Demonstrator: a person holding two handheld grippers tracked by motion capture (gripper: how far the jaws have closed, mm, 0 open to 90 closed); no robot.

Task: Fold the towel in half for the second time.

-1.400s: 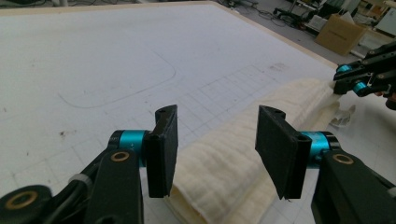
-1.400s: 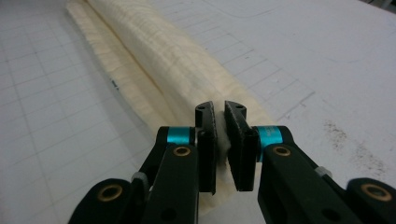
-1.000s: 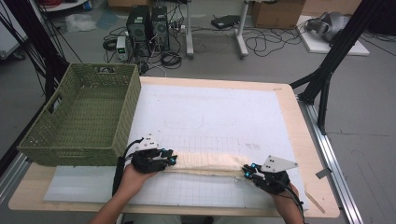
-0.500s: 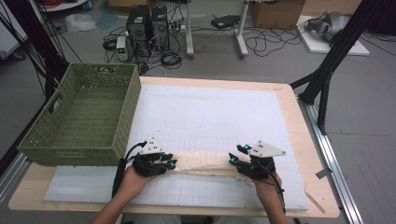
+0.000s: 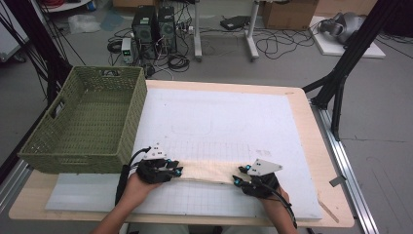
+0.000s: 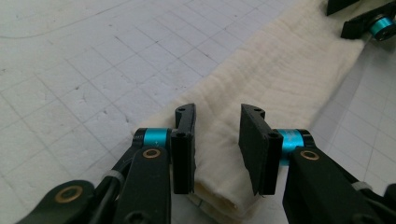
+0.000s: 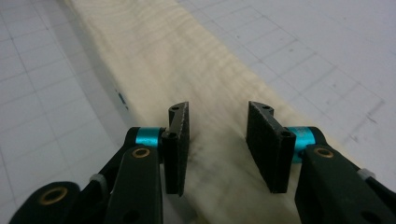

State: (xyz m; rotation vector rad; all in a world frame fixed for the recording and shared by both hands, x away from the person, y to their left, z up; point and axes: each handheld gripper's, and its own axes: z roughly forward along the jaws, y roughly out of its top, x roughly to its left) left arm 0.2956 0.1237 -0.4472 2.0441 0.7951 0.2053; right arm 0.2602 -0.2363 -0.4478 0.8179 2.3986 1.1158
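Both tools I'm driving are built alike: the left gripper [image 6: 217, 149] and the right gripper [image 7: 218, 149] each have two flat black jaws with rough, matte pads, bright teal collars at the jaw roots, and brass-coloured rivets in the black link arms. From the high view, a grey three-cornered plate [image 5: 265, 166] tops each gripper, black cables [image 5: 125, 171] trail back along the forearms, and no sleeves reach the wrists.

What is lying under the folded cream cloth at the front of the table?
The folded cream cloth rests on the white gridded board, which lies on the wooden table. Whatever is between the cloth's layers is hidden; its end in the left gripper view shows stacked folds.
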